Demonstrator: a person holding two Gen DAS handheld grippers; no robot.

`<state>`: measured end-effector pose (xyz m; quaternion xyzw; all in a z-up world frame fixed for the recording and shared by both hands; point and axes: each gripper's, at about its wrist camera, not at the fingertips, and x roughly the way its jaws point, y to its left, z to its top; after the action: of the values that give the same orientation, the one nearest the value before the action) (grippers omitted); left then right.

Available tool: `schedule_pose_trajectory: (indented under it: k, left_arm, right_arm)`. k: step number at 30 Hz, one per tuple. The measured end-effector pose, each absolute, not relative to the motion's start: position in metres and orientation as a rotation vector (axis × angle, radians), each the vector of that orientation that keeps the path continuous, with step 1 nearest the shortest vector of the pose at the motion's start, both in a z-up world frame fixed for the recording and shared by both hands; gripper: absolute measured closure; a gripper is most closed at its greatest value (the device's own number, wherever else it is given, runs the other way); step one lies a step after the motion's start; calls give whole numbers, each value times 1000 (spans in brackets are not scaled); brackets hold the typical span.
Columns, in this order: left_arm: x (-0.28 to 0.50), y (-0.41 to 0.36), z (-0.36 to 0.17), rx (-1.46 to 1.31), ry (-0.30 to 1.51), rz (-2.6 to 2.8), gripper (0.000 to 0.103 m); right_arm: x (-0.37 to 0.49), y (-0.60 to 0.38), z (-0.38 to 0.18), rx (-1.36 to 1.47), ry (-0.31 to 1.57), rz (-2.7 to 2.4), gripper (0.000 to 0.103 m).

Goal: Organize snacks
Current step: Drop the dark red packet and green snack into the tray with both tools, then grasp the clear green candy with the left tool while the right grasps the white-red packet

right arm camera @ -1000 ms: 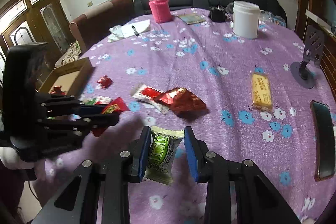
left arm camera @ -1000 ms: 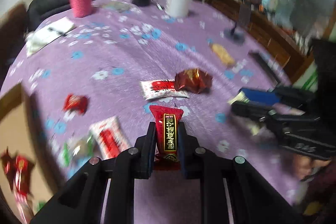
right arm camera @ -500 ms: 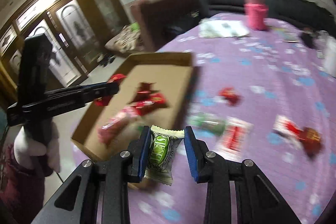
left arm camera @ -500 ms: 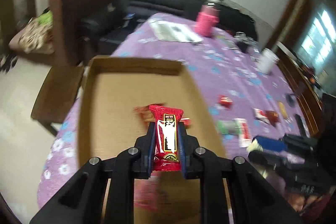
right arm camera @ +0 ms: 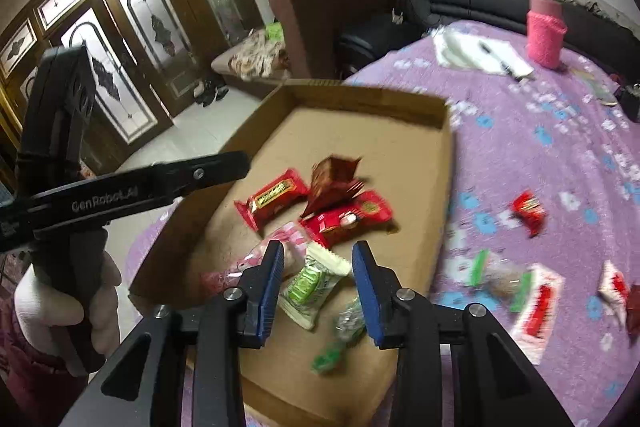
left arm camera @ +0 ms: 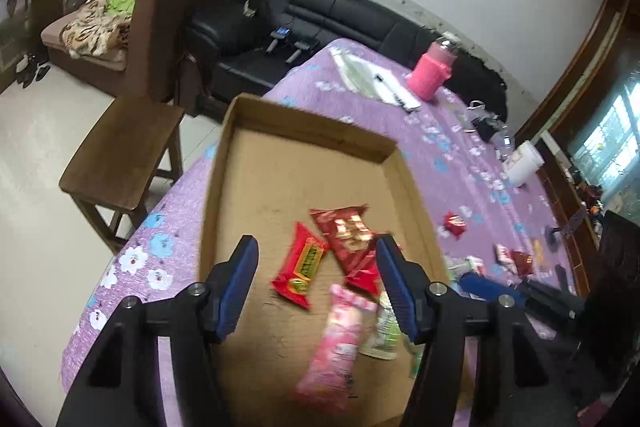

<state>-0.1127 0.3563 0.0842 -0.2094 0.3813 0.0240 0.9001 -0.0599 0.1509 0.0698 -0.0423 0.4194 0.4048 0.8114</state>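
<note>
Lettering "GenRobot.AI" runs along the left gripper (right arm camera: 224, 167), jaws opening and empty above the cardboard box (left arm camera: 304, 125) on the desk (right arm camera: 540, 155); the right gripper (right arm camera: 318, 283), jaws opening, has the green-and-white snack (right arm camera: 310, 283) loose between them; wrapper print unreadable

Both tongs angled downward, jaws opening

Left tongs (left arm camera: 314, 263) gape, gripping nothing; right tongs (right arm camera: 318, 269) are parting too.
</note>
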Motion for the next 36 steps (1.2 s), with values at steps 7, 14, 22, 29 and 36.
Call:
schedule_pose_trajectory:
  k: [7,14,22,29,36]
  left_arm:
    - [-117,306,110,-387,749,-71,31]
    - [-82,225,104,-298,812,-228,31]
    - [-19,159,68,-142,977,-315,31]
    - [19,143,24,-138,1148,-288,31]
    - [-6,116,27,-102,1196,-455,33]
  right_arm:
    - [-15,39,85,-7,842,651,61]
    - [21,-40,56,47,917,467,61]
    - [48,-41,29,-110,931,428,62]
    - [67,-43,12,-38,1045,532,63]
    - [38,-69,13,35,1171,598,68]
